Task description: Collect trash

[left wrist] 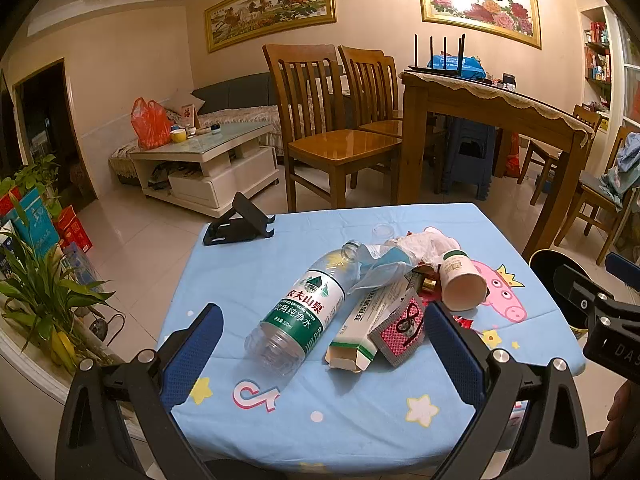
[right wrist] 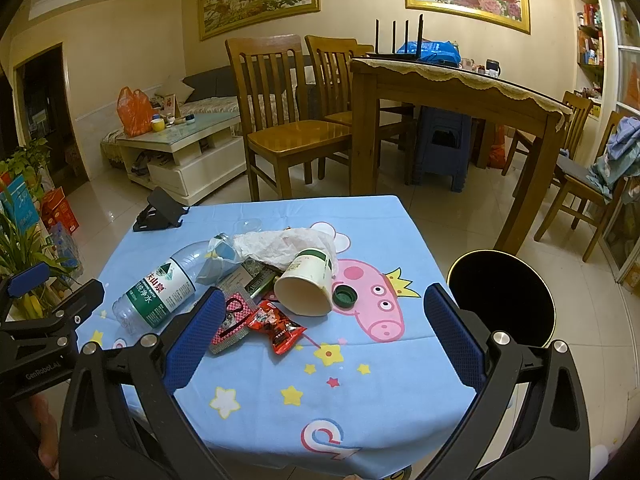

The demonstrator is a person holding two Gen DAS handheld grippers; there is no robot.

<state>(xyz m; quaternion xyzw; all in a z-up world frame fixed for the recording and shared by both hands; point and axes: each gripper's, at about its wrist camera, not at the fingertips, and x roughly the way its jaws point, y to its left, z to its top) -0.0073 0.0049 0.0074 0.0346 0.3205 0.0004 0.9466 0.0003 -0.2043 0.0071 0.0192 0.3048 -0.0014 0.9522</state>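
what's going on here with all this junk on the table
A person holds two grippers over a small table covered with a blue cartoon cloth. Both the left gripper and the right gripper are open and hold nothing. The trash lies in a pile: a plastic bottle, a paper cup, a red snack wrapper, a carton. A black bin stands to the right.

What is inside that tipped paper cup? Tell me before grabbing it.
The paper cup lies on its side with its mouth toward the cameras. The inner wall that shows is bare, with nothing visible in it. The deepest part near the base is shadowed and cannot be checked.
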